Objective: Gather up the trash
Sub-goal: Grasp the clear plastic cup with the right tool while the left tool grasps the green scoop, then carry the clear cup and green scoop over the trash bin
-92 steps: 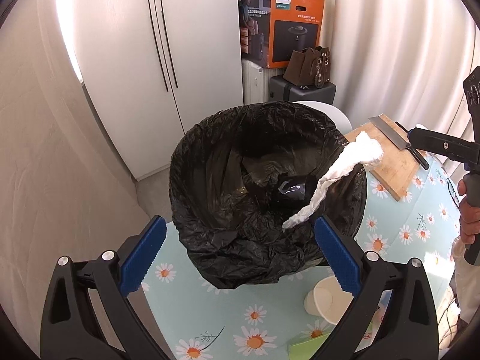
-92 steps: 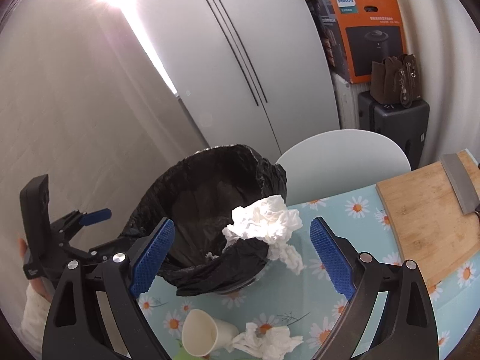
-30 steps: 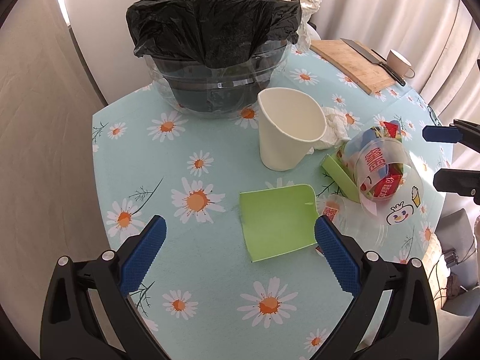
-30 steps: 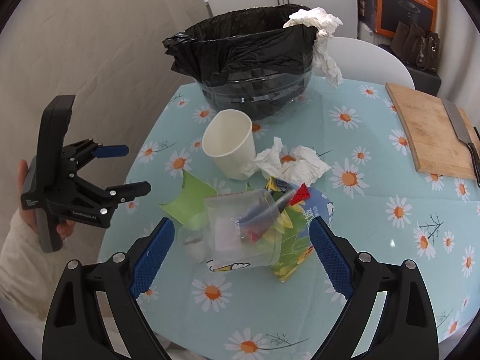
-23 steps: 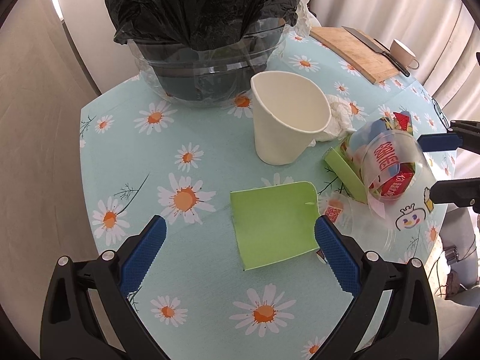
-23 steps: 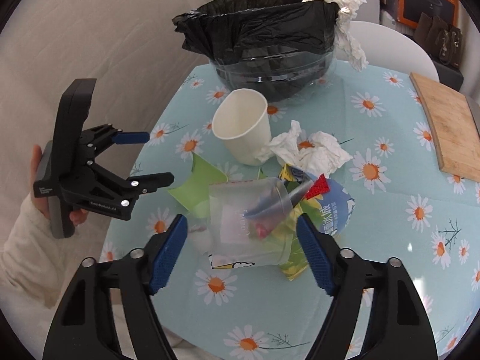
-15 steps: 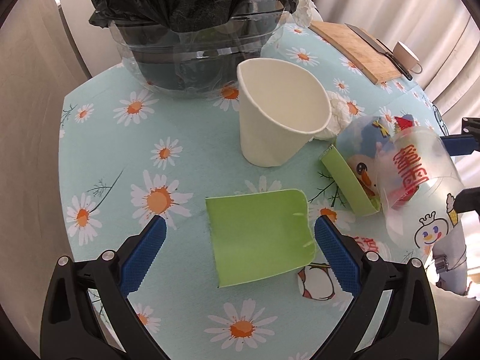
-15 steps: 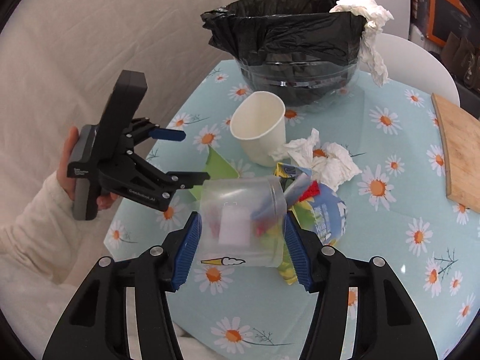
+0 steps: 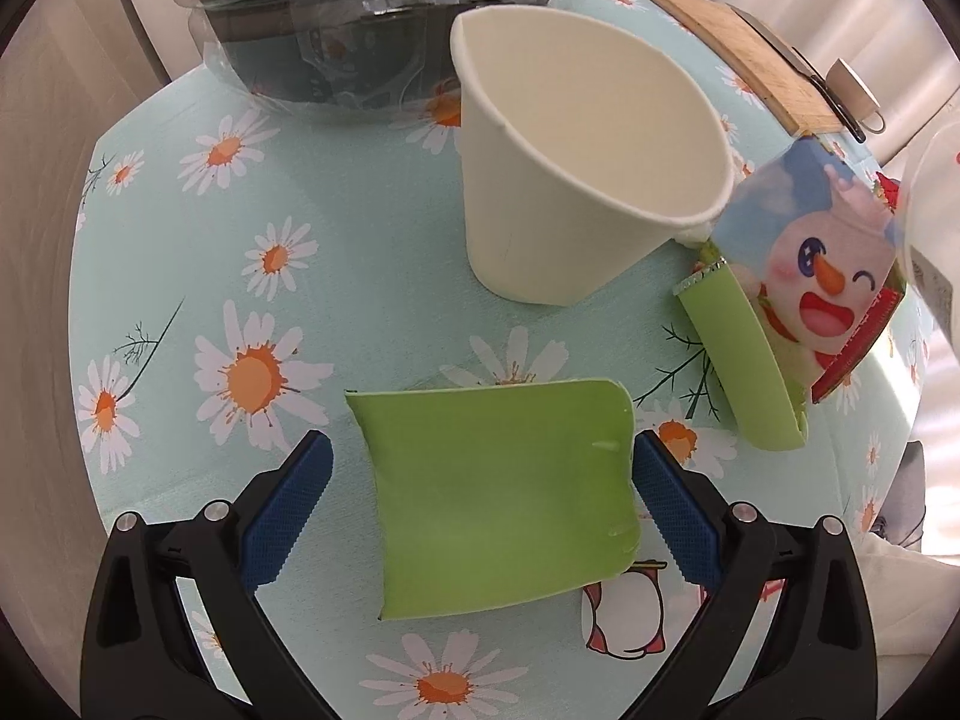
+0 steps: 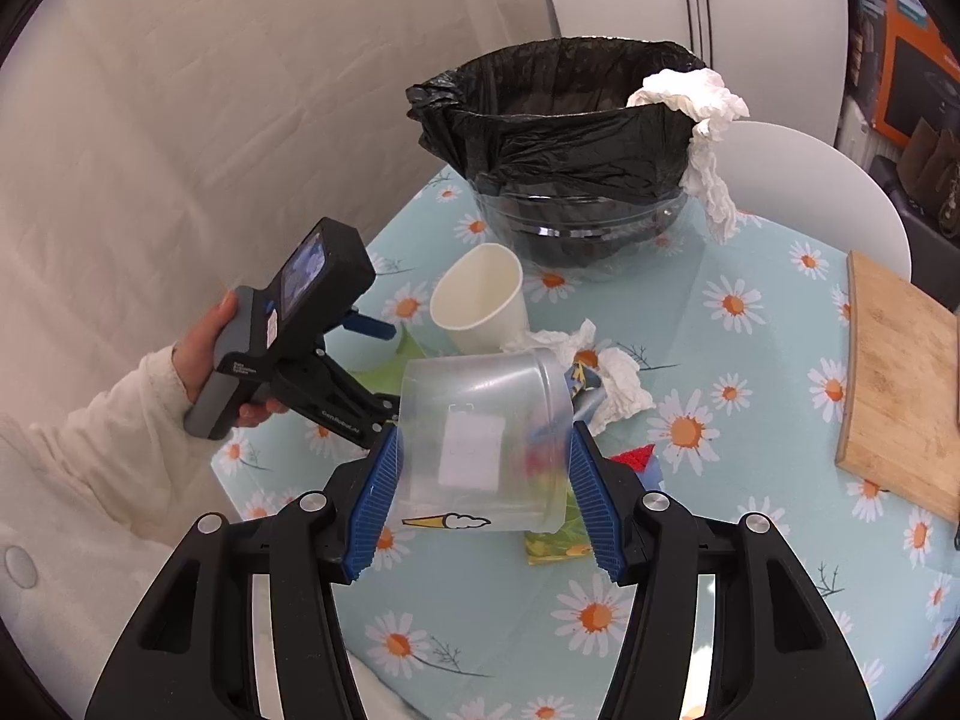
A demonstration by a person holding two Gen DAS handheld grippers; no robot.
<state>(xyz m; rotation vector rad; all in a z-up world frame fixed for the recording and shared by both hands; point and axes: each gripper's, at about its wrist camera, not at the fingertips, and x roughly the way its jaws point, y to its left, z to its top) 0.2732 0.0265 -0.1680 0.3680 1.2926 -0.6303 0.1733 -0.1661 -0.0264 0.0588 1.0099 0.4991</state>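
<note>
My right gripper point(image 10: 483, 495) is shut on a clear plastic cup point(image 10: 483, 438) and holds it above the table. My left gripper point(image 9: 477, 510) is open, low over the table, with a green wrapper point(image 9: 498, 492) between its fingers; it also shows in the right wrist view point(image 10: 360, 366). A white paper cup point(image 9: 576, 180) stands behind the wrapper. A colourful snowman wrapper point(image 9: 816, 276) and a second green piece point(image 9: 744, 360) lie at the right. The bin with a black bag point(image 10: 570, 132) stands at the far side, a white tissue point(image 10: 702, 138) draped over its rim.
Crumpled tissue point(image 10: 606, 372) lies by the paper cup. A wooden cutting board point(image 10: 900, 384) with a knife point(image 9: 798, 78) lies at the right. A white chair point(image 10: 810, 180) stands behind the daisy tablecloth point(image 9: 252, 228). The table edge is close on the left.
My right gripper closed on the clear cup and lifted it off the wrappers. My left gripper moved lower and closer, so the green wrapper now lies between its fingers.
</note>
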